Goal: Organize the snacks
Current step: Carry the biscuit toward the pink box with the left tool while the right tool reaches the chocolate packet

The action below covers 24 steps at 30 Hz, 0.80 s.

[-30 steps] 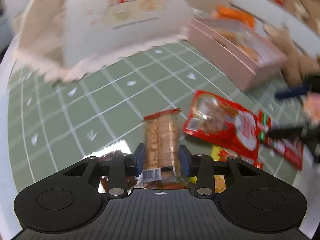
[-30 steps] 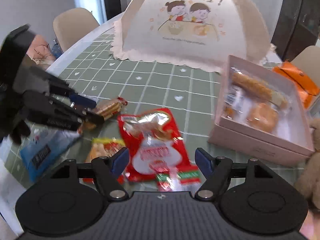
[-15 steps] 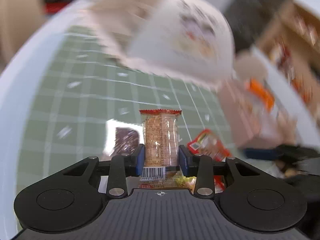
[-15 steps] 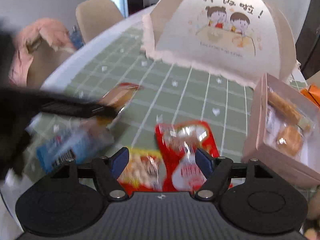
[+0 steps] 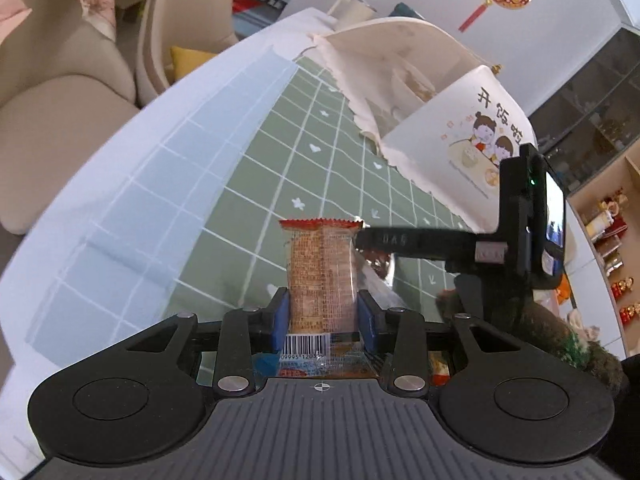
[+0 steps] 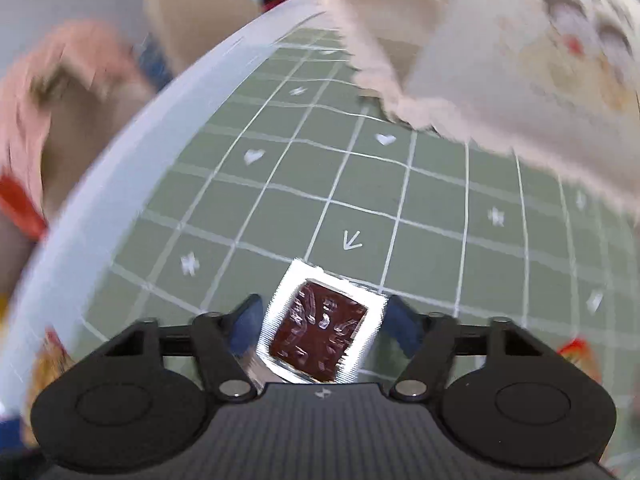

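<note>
Two grippers carry the action. Nearest, the left gripper (image 5: 323, 316) remains clenched on the biscuit pack (image 5: 322, 276), now lifted clear above the green tablecloth (image 5: 256, 184). The right gripper (image 6: 320, 330) has swung left from the red packets and now straddles the foil-edged brown packet (image 6: 320, 330); contact cannot be confirmed. Beyond stands the food cover (image 5: 452, 128). Judgement: a second pick is imminent.

Left gripper (image 5: 323, 316) clamped on an upright biscuit packet (image 5: 322, 276), blue pads pressing both sides. Right gripper (image 6: 320, 322) jaws spread wide, straddling a dark foil-edged snack packet (image 6: 320, 328), pads clear of its edges.
</note>
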Motion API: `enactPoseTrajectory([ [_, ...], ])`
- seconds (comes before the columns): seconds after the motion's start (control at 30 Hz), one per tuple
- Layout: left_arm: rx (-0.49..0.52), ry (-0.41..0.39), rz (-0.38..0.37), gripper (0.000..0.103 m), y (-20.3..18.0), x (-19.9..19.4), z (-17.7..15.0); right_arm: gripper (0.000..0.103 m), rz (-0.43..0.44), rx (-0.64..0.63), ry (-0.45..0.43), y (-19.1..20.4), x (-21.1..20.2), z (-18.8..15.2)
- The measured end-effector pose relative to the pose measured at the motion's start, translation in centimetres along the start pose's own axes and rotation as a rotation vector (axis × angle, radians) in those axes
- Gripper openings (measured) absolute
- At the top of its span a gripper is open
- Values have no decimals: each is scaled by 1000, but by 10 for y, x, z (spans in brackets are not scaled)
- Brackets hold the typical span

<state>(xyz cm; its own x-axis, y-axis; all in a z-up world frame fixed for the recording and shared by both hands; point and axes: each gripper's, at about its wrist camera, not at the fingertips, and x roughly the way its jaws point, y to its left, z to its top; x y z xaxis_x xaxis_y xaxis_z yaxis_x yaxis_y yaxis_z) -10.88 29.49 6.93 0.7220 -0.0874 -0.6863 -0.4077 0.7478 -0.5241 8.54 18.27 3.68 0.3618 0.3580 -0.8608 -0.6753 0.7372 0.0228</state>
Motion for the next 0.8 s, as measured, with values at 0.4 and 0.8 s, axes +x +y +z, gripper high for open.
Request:
enactPoseTrajectory([
  [0.4, 82, 19, -82, 40, -71, 22, -41, 38, 138, 28, 47, -113, -79, -94],
  [0.8, 440, 168, -198, 40, -170, 48, -38, 10, 105, 225, -233, -168, -222, -139],
])
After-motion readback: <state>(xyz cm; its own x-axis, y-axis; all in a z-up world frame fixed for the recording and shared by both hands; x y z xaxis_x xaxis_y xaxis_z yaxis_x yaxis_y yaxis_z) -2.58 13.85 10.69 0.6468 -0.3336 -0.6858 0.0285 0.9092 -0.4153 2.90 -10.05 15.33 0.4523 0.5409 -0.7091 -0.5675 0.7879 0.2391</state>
